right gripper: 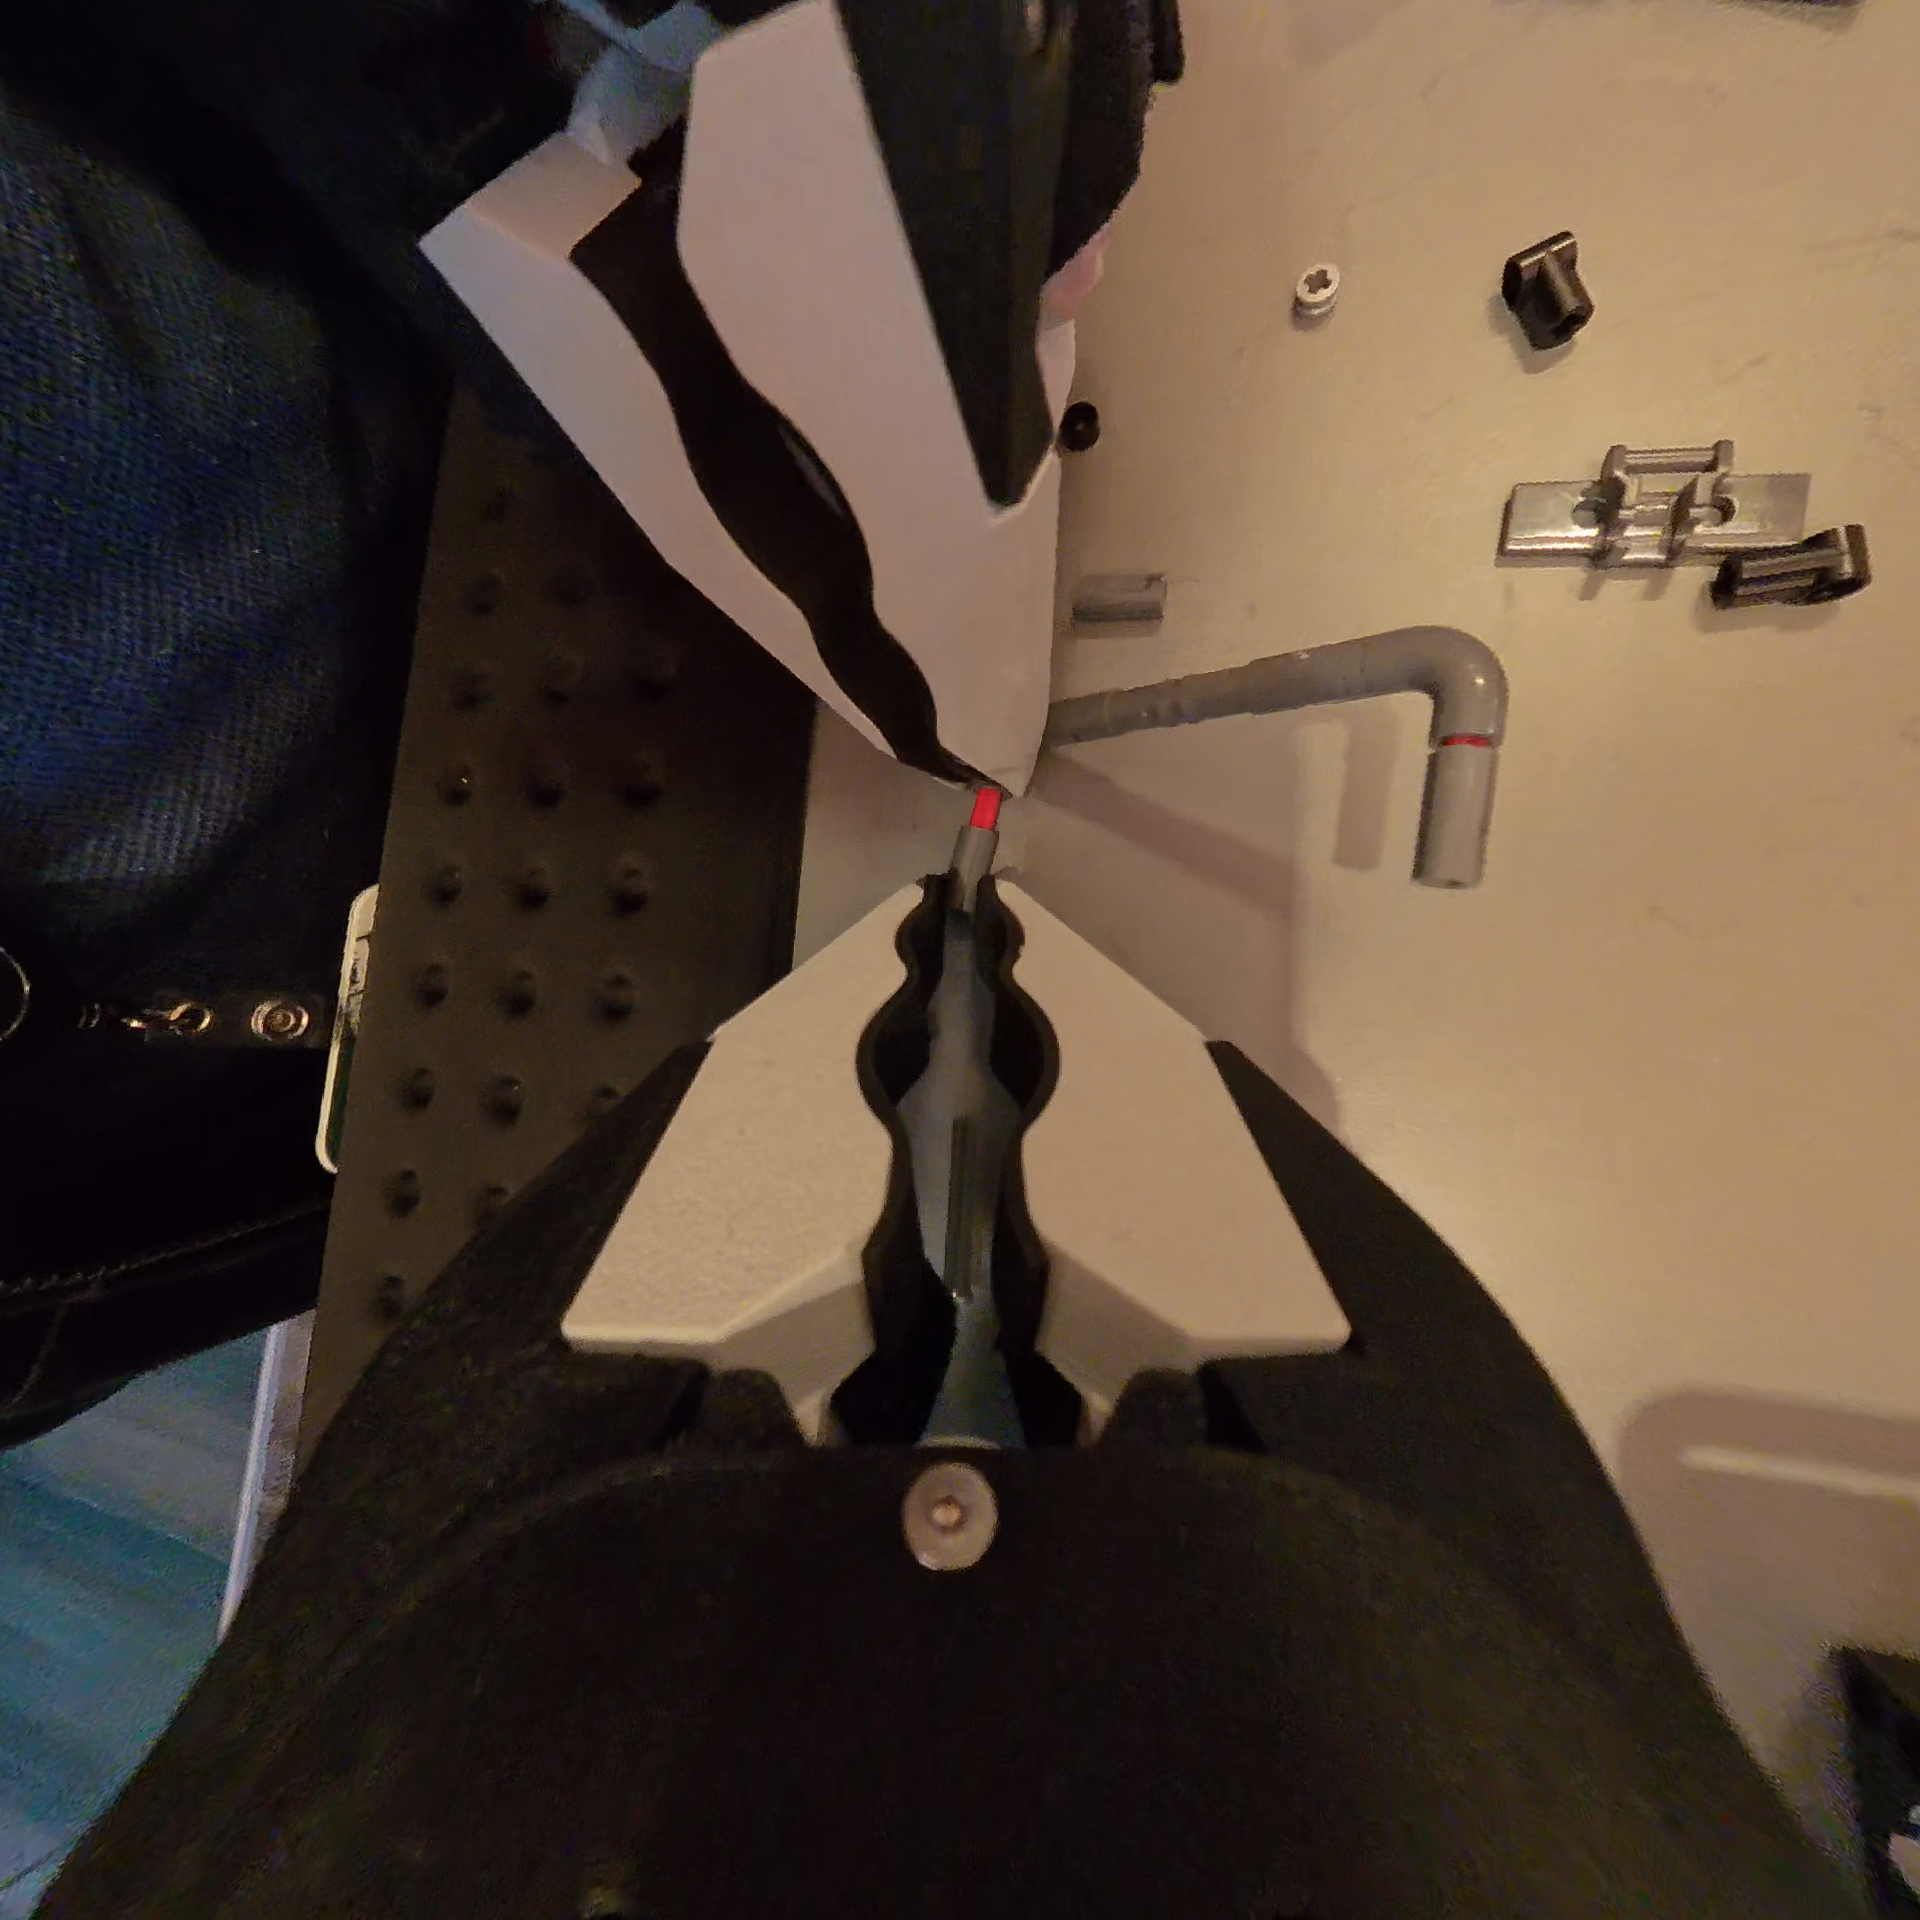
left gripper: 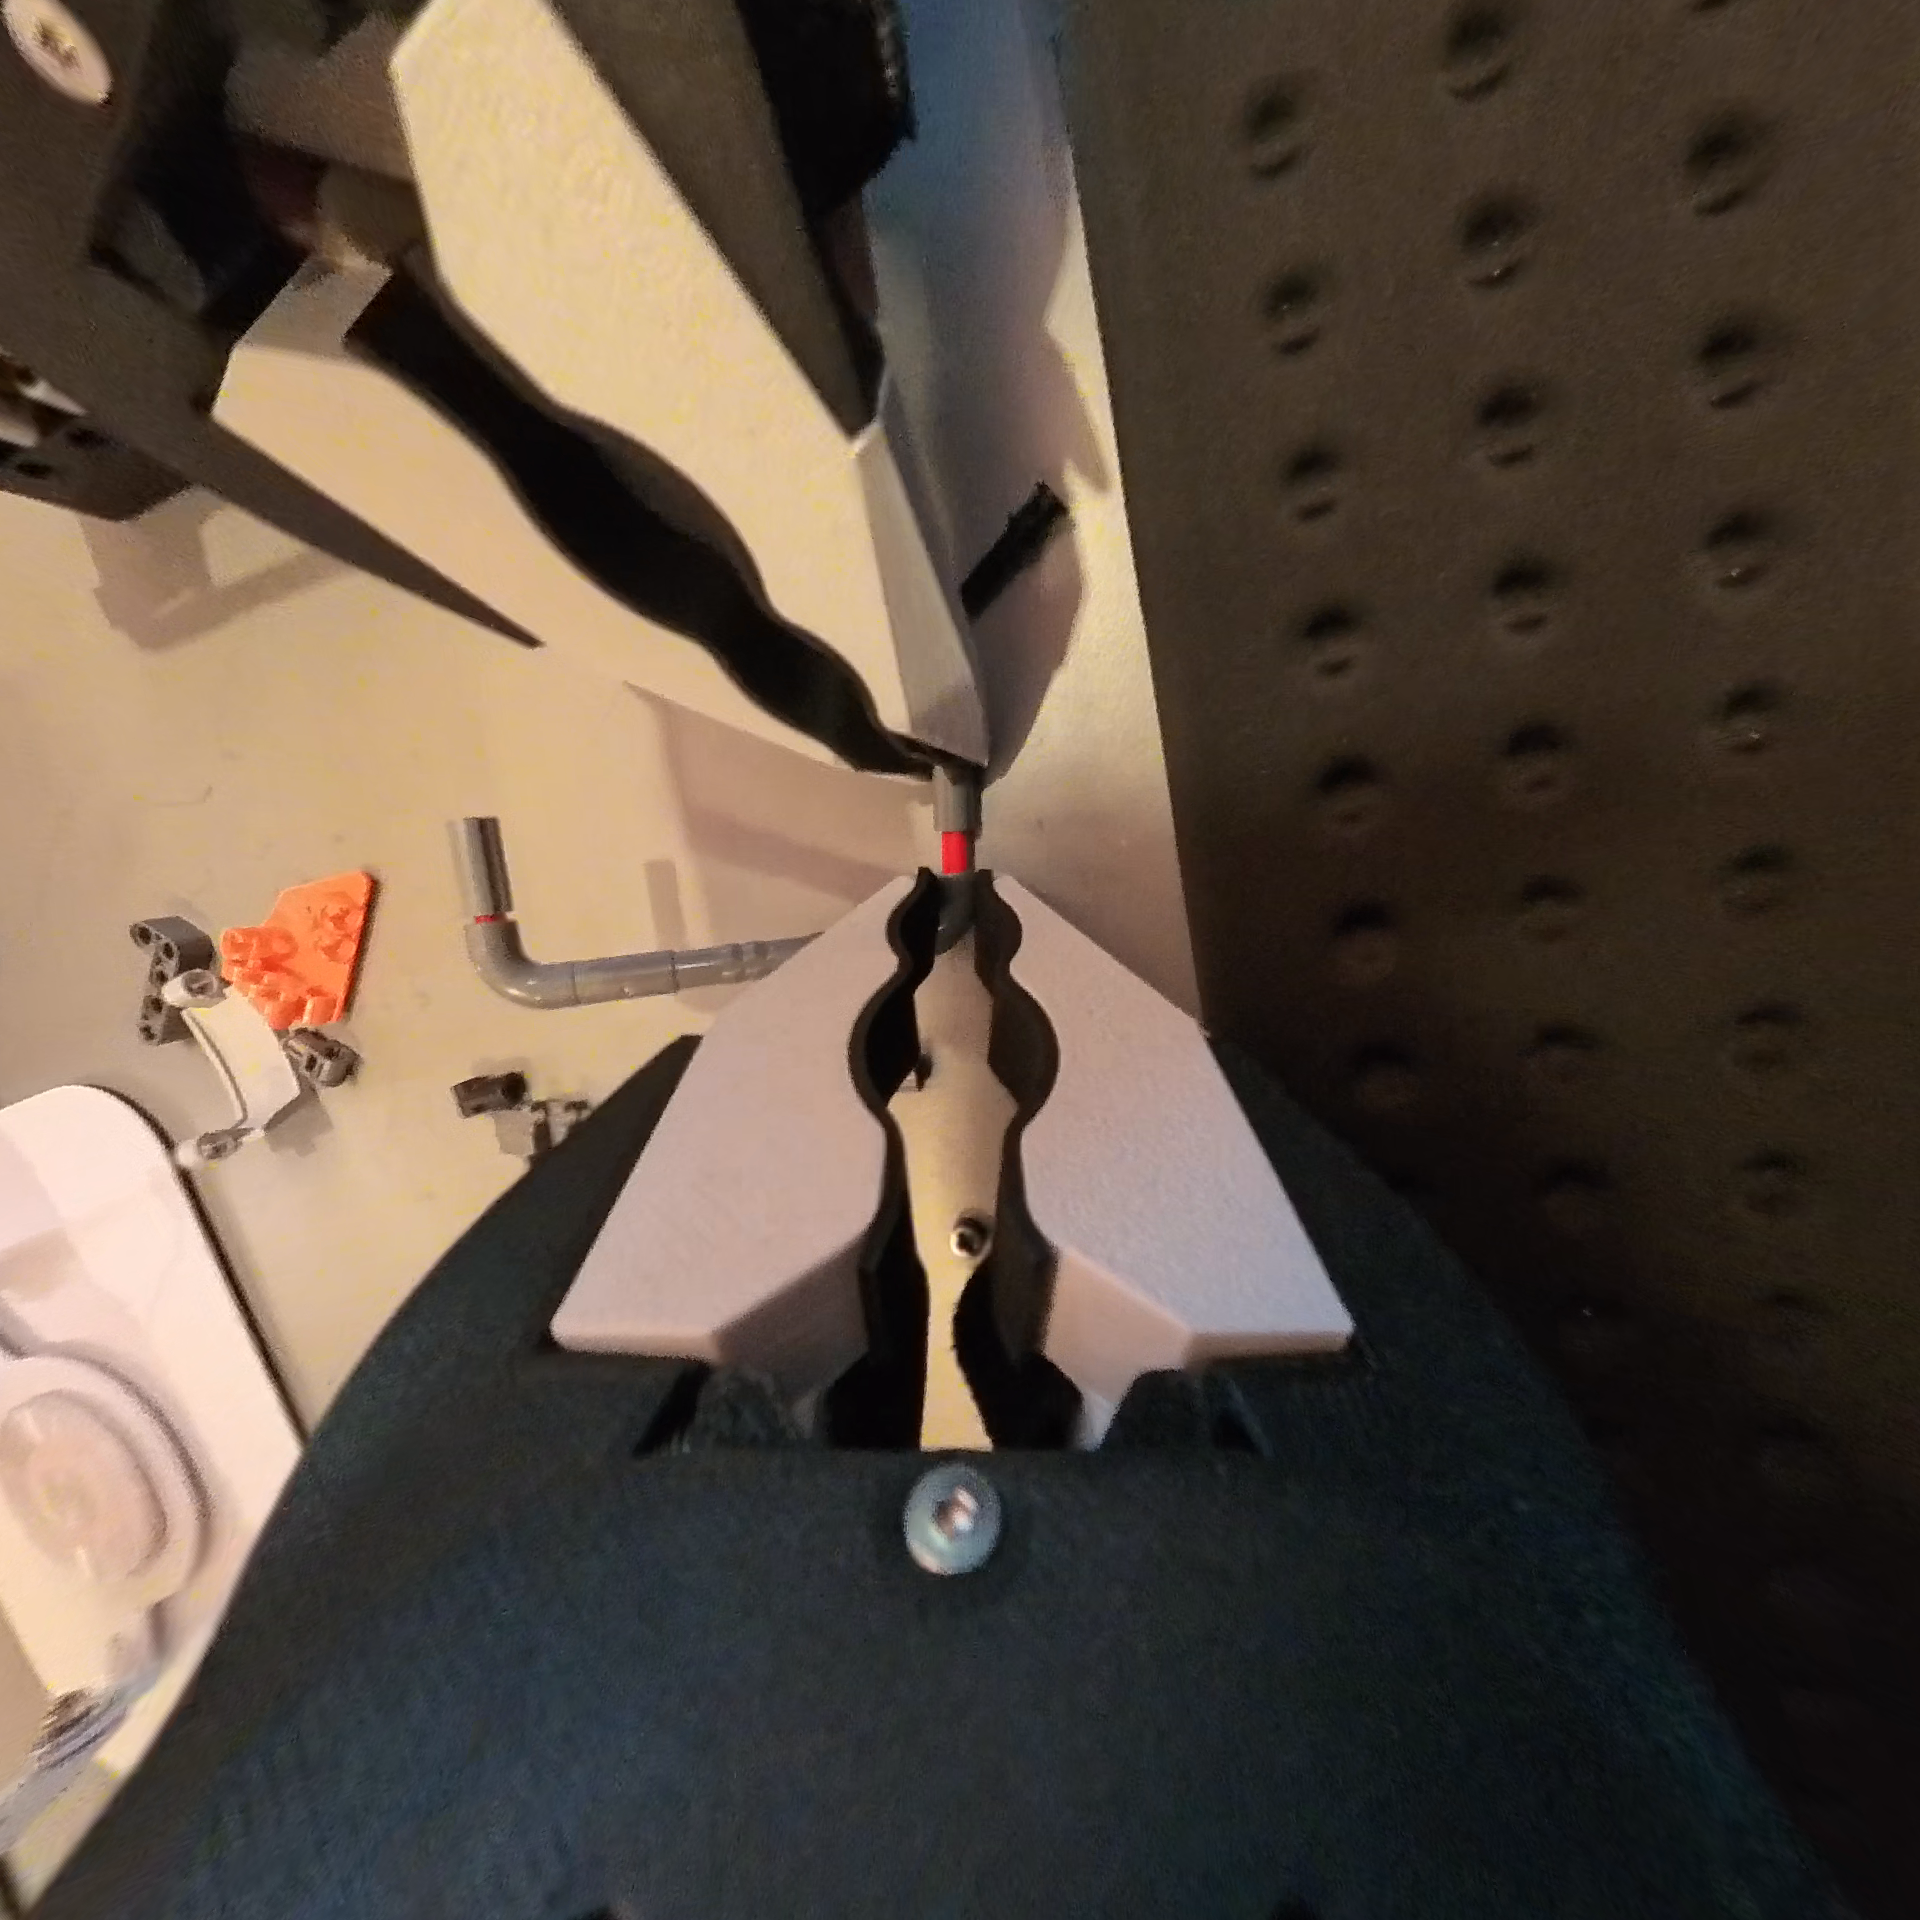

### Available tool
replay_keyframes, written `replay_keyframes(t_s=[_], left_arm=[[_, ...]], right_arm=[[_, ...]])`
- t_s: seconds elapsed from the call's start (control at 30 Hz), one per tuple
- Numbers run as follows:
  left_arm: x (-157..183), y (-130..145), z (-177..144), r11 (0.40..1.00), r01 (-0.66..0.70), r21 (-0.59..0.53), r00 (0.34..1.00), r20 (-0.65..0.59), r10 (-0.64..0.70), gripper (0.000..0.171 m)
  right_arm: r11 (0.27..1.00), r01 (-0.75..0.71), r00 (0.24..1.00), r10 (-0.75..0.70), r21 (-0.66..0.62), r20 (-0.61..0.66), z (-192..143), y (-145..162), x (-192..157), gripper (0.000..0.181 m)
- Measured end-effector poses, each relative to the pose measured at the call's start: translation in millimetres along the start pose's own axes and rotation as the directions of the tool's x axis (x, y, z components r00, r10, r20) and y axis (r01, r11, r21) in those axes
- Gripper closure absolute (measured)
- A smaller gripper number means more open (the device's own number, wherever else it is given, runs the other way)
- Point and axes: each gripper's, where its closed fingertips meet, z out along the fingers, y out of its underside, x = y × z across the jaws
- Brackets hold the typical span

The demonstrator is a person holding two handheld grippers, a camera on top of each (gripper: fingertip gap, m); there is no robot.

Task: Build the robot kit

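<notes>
My left gripper (left gripper: 954, 891) is shut on a grey elbow (left gripper: 958, 916) at its tips. A red band (left gripper: 954, 854) joins that elbow to a short grey sleeve (left gripper: 956, 802). My right gripper (right gripper: 961, 888) comes in tip to tip from the opposite side and is shut on the sleeve (right gripper: 971, 857), with the red band (right gripper: 985, 805) just beyond. A grey rod (right gripper: 961, 1164) shows in the gap between the right fingers. A long grey L-shaped tube (left gripper: 623, 977) with its own red ring runs off from behind the left fingertips; it also shows in the right wrist view (right gripper: 1351, 675). The junction is hidden.
A black perforated board (left gripper: 1558, 727) borders the beige table (left gripper: 208, 748). An orange plate (left gripper: 301, 951), small grey and white parts (left gripper: 244, 1070) and a white tray (left gripper: 94, 1299) lie to the left. Black clips (right gripper: 1548, 296), a grey flat part (right gripper: 1652, 514) and a person's dark clothing (right gripper: 156, 520) show in the right wrist view. The grippers are tip to tip, or close to it.
</notes>
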Motion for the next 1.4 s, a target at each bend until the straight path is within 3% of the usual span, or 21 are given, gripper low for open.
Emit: replay_keyframes(t_s=[0.5,0.67,0.9,1.13,1.4], left_arm=[[0,-2,1,0.995,0.078,0.054,0.996,-0.039,-0.076,0.167],[-4,-3,1,0.985,0.152,0.077,0.988,-0.032,-0.15,0.166],[-22,-33,-13,0.929,0.282,0.24,0.959,-0.047,-0.279,0.166],[-41,-66,-21,0.829,0.416,0.374,0.907,-0.103,-0.409,0.166],[-62,-92,-33,0.605,0.64,0.474,0.764,-0.302,-0.571,0.166]], right_arm=[[1.0,-0.005,0.998,0.006,0.017,-0.057,2,-3,2,0.178],[0.996,-0.038,0.994,0.046,0.081,-0.099,-6,-6,1,0.177],[0.957,-0.125,0.967,0.176,0.261,-0.182,-38,-13,2,0.158],[0.93,-0.083,0.898,0.225,0.358,-0.377,-75,-11,2,0.145],[0.967,0.072,0.721,0.118,0.243,-0.683,-95,-15,11,0.13]])
